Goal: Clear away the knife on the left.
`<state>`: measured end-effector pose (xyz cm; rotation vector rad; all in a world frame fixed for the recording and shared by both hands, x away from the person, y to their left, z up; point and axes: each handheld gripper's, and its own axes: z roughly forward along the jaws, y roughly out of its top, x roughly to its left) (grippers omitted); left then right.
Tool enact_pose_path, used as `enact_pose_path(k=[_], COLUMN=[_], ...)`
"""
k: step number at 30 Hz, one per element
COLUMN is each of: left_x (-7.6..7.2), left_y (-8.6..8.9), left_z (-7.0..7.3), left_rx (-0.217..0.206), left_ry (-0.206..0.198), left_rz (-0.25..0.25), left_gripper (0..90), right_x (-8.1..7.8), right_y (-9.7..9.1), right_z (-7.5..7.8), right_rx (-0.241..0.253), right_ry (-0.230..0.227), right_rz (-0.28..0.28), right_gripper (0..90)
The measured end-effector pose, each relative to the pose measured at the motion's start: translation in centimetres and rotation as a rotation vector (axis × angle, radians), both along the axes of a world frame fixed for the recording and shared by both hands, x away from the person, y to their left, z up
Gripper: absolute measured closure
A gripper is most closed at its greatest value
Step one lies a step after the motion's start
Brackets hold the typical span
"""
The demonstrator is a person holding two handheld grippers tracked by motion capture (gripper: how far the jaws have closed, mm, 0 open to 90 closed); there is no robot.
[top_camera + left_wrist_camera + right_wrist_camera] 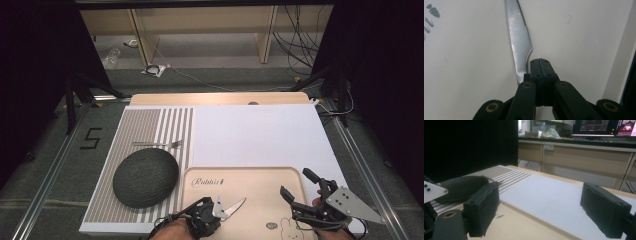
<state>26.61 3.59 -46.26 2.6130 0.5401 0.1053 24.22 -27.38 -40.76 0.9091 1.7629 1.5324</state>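
A steel knife (233, 207) with a serrated blade lies on the pale wooden tray (260, 176) printed "Rabbit". My left gripper (216, 205) sits over the knife's handle end at the tray's front. In the left gripper view its jaws (540, 65) are pressed together. The knife (519, 42) runs along their left side and passes under the left finger, not between the pads. My right gripper (296, 183) hovers over the tray's right part, open. Its two black pads (484, 207) stand wide apart with nothing between them.
A dark grey dome-shaped object (145, 177) rests on the striped mat (150, 122) left of the tray. A fork (160, 144) lies just behind it. A white board (260, 132) covers the table beyond the tray. Desks and monitors stand far back.
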Motion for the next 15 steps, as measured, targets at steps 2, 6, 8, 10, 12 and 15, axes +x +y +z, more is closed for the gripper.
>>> enact_pose_path(k=[2,6,8,10,12,15], left_x=[0.03,0.11,0.12,0.18,0.30,0.39], left_y=[0.00,0.01,0.03,0.10,0.18,0.23], left_z=[-0.14,-0.26,-0.25,-0.25,-0.25,-0.25], left_rx=[0.003,0.009,0.012,0.014,0.015,0.013], left_ry=[-0.001,-0.007,-0.012,-0.015,-0.015,-0.011], left_rz=[0.002,0.008,0.013,0.018,0.023,0.032], left_gripper=[89.4,89.5,89.5,89.4,89.4,89.5], right_x=[0.00,-0.02,-0.01,0.00,-0.03,-0.03], right_y=[-0.01,-0.02,-0.03,-0.02,0.00,0.00], right_z=[0.01,0.02,0.02,0.01,0.02,0.02], right_rx=[-0.002,0.000,-0.001,-0.001,-0.002,-0.002], right_ry=[-0.004,-0.004,-0.004,-0.004,-0.004,-0.004], right_rz=[0.001,0.002,0.002,0.002,0.003,0.004], right_gripper=[16.5,16.5,16.5,16.5,16.5,16.5])
